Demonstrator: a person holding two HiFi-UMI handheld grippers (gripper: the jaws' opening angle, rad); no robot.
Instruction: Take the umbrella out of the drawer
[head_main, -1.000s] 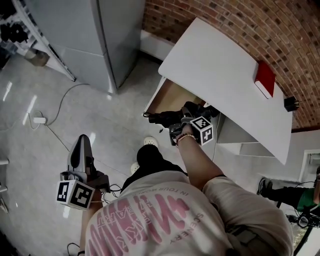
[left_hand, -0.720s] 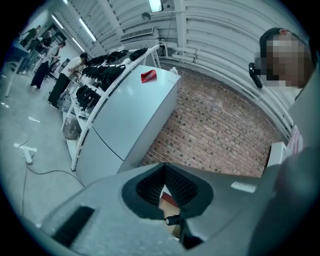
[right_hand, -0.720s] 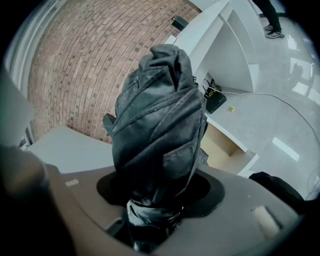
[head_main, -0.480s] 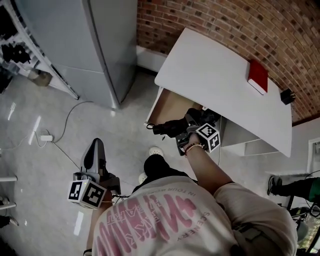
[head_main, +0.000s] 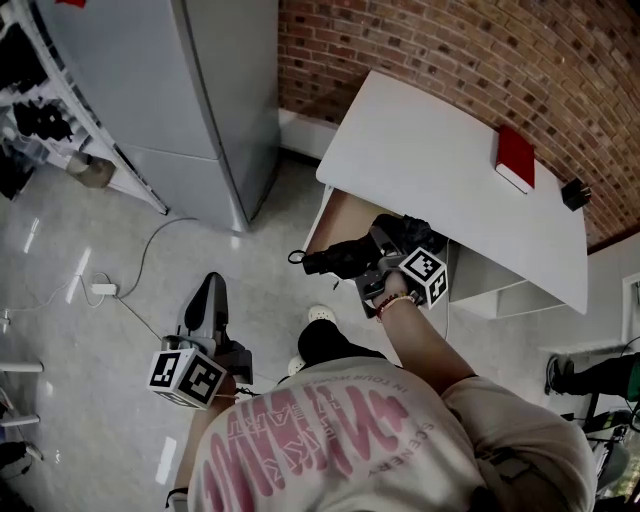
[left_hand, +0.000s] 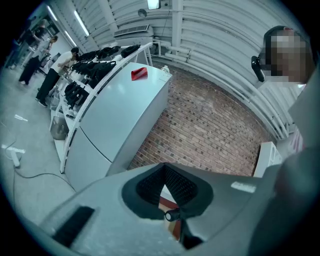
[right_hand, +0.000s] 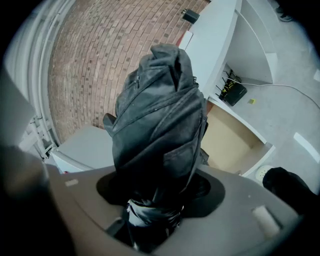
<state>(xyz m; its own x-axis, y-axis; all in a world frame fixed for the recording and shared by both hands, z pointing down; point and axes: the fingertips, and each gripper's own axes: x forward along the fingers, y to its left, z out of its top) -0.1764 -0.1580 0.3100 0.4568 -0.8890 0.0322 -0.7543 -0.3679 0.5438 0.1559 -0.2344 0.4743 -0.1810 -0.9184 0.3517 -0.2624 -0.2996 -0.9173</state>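
The umbrella (right_hand: 155, 125) sits clamped in the right gripper (right_hand: 152, 202) just above the open drawer (head_main: 343, 213), likely to clear its front, while the left gripper (head_main: 208, 305) idles near-left, jaws together.

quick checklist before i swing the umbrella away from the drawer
1. Grip: right gripper has its jaws shut on the folded umbrella: ok.
2. Umbrella above the drawer front: cannot tell; the head view shows it lying across that edge.
3. Left gripper shut, empty, away from the drawer: ok.
4. Drawer pulled open, so there is room to lift out: ok.
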